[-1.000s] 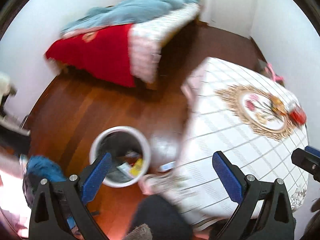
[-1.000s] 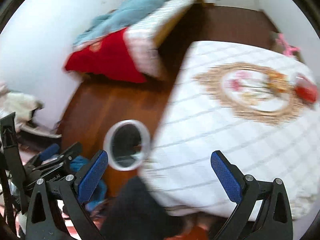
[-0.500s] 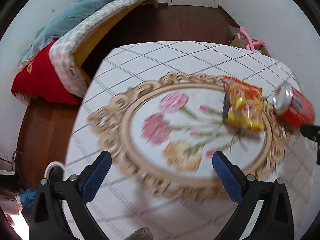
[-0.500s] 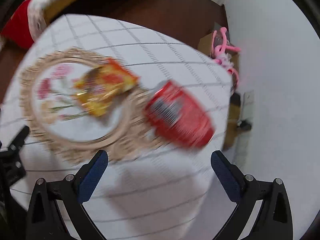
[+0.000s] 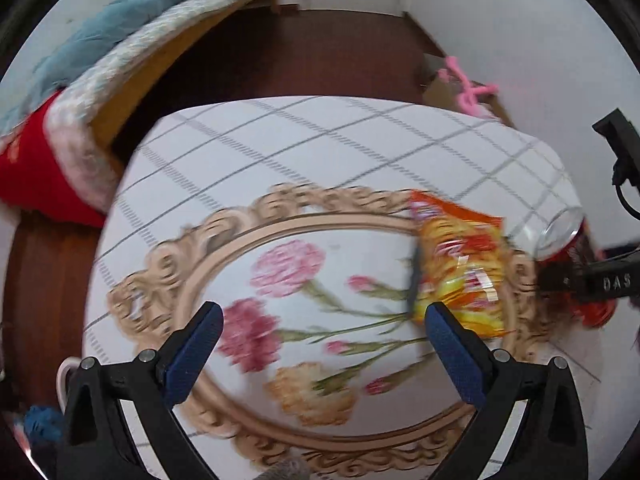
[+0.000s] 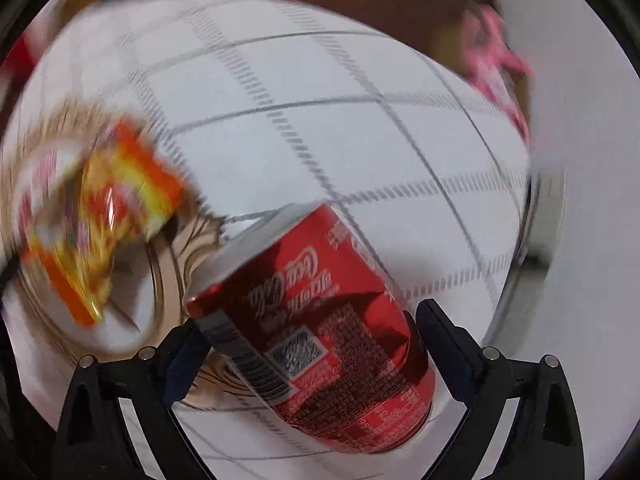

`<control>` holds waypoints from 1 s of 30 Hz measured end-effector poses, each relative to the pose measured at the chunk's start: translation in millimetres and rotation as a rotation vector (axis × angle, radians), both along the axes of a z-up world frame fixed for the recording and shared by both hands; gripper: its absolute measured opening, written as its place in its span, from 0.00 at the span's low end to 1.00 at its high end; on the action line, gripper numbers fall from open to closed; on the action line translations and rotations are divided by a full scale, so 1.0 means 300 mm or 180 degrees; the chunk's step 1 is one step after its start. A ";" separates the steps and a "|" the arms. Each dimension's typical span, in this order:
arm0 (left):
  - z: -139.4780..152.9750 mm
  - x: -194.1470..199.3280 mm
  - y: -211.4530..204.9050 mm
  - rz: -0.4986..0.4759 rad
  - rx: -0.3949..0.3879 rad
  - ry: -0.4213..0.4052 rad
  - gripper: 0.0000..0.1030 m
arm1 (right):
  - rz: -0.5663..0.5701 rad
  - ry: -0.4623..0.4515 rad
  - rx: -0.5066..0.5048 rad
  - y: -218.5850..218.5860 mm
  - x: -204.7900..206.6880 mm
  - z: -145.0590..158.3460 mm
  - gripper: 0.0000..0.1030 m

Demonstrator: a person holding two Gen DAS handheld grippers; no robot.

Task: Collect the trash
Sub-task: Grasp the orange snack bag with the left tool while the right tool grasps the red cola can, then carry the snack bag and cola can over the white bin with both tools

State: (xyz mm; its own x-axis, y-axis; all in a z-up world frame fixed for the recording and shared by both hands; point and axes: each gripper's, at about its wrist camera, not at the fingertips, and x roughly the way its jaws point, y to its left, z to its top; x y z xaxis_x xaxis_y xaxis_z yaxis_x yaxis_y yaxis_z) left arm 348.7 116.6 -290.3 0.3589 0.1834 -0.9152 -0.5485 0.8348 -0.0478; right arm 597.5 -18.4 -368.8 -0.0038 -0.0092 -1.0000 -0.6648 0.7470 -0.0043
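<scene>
A red cola can [image 6: 316,328] lies on its side on the white checked tablecloth [image 6: 304,80]. It sits between the fingers of my right gripper [image 6: 310,332], which is open around it; contact with the pads cannot be told. An orange and yellow snack bag [image 6: 100,220] lies to the can's left, blurred. In the left wrist view the same snack bag [image 5: 460,268] rests on the floral medallion, with the can [image 5: 564,232] to its right, partly hidden by the right gripper's body. My left gripper [image 5: 322,328] hangs open over the medallion, its right fingertip [image 5: 440,320] at the bag's near edge.
The table [image 5: 320,140] is round-cornered, with dark wood floor [image 5: 320,52] beyond it. A bed [image 5: 60,120] with red and blue covers stands at the left. A pink object [image 5: 468,88] lies on a box by the wall. A white bin rim [image 5: 62,376] shows low left.
Both grippers swung from the bin on the floor up over the table. The right one closed in on the can, now between its fingers. The left one drew nearer the snack bag.
</scene>
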 end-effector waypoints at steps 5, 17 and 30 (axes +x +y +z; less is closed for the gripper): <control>0.011 0.104 -0.044 -0.0238 -0.0153 -0.0066 1.00 | -0.0881 0.0183 0.0353 -0.187 0.032 0.011 0.95; -0.077 0.217 -0.097 -0.0393 -0.0534 0.0012 0.41 | -0.0774 0.0085 0.0429 -0.308 -0.062 0.034 0.95; 0.085 -0.008 -0.095 -0.0417 0.0205 -0.0090 0.03 | -0.0881 -0.0419 0.0687 -0.319 -0.341 0.159 0.92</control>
